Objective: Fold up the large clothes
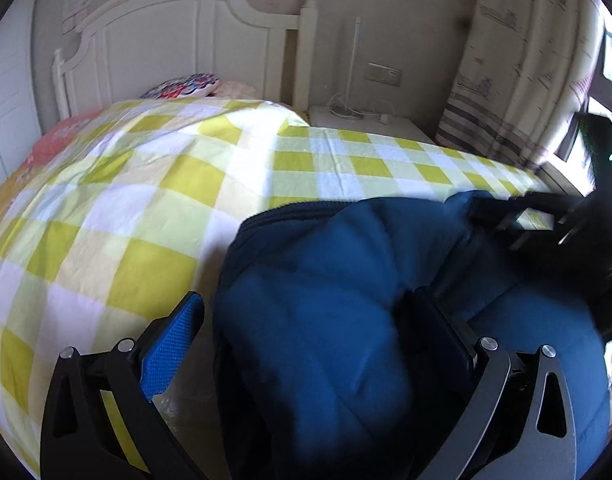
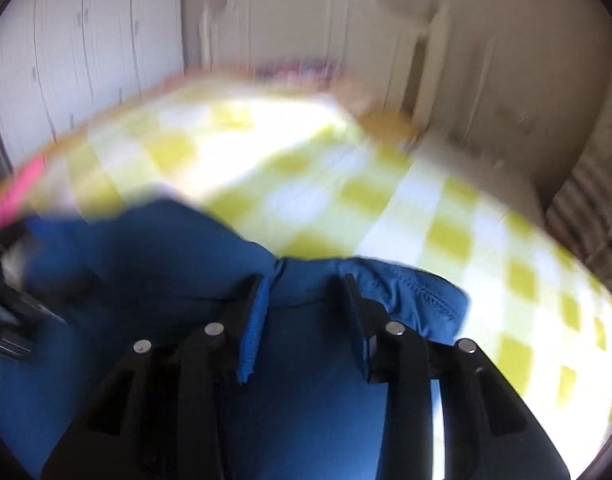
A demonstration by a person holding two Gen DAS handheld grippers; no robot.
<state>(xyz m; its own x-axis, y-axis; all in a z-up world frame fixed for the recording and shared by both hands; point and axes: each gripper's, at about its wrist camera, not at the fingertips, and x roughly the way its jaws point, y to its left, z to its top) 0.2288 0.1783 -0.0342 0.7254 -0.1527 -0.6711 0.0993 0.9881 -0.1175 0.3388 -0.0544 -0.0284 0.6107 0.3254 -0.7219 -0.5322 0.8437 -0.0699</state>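
While your right hand-held gripper pinches the blue jacket and the left hand-held gripper gapes wide around it, the jacket lies bunched on the bed, so most folding is left.

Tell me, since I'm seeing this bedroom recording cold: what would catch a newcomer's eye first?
The yellow-and-white checked bedspread fills most of both views. Against it sits a bulky blue padded jacket, bunched on the near side of the bed between the fingers of the left gripper. In the blurred right wrist view, the right gripper has blue fabric of the jacket between its fingers. Behind stand a white headboard and a patterned curtain.
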